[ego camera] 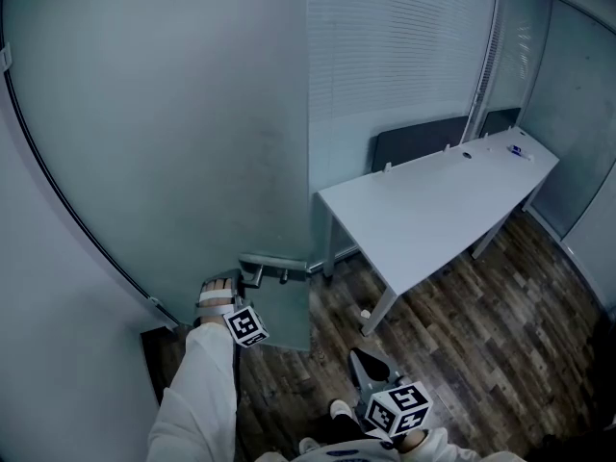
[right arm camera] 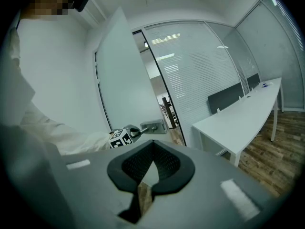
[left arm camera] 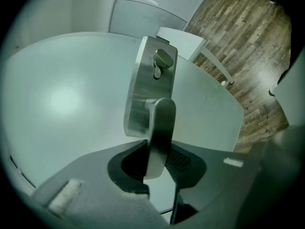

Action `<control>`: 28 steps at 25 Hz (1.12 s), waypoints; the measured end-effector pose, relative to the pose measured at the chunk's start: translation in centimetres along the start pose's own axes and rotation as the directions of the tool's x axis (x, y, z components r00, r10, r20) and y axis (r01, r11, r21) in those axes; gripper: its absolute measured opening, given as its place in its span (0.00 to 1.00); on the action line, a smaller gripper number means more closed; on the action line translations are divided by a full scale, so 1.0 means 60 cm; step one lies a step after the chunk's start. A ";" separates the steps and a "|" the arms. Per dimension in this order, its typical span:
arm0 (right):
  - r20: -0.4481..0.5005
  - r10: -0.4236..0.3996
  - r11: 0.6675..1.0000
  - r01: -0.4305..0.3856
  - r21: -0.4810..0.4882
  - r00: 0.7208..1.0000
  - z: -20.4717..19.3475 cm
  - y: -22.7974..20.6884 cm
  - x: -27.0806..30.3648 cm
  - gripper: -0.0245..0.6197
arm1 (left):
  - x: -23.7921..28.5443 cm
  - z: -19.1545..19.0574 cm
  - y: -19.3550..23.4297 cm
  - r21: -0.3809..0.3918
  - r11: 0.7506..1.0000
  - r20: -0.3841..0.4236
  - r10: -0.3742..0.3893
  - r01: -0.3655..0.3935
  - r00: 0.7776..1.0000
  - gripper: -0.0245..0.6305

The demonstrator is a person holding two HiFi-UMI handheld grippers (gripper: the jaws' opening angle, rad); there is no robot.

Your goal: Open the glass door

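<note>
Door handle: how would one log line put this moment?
left tongs: shut on handle | right tongs: shut, empty | door: partly open

Glass door blocks everything ahead of left tool; open gap just past door's edge, rt of tool. Table stands farther rt, well apart; floor btwn is free.
</note>
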State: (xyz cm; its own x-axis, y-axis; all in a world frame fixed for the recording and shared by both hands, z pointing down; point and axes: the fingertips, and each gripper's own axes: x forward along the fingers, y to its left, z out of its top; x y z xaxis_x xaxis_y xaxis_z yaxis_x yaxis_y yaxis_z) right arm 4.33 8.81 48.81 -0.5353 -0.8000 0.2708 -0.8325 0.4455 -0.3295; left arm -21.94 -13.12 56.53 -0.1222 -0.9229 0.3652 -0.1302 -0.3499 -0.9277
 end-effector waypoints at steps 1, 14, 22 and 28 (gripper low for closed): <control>0.000 -0.001 1.000 0.001 0.000 1.000 -0.001 0.001 0.001 0.04 | 0.001 0.000 -0.001 0.003 1.000 0.002 0.000 0.000 1.000 0.17; -0.004 -0.017 1.000 0.017 0.003 1.000 -0.010 0.024 -0.011 0.04 | -0.074 -0.080 0.015 -0.014 0.987 0.008 0.162 -0.162 0.987 0.16; -0.013 0.042 0.999 -0.042 -0.009 0.999 -0.028 0.093 -0.015 0.04 | -0.251 -0.077 0.024 -0.530 0.841 0.103 0.190 -0.108 0.976 0.04; -0.003 0.070 0.997 -0.070 -0.020 0.998 -0.039 0.126 -0.023 0.04 | -0.380 -0.047 0.000 -0.812 0.579 0.191 0.141 0.076 0.971 0.04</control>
State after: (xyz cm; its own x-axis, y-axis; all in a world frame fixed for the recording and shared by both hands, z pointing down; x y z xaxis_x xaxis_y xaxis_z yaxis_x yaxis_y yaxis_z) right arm -1.55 14.23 48.03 -0.5928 -0.7656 0.2499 -0.7955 0.5082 -0.3299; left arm -21.91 8.38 48.40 0.0511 -0.9766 0.2088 -0.8834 -0.1417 -0.4466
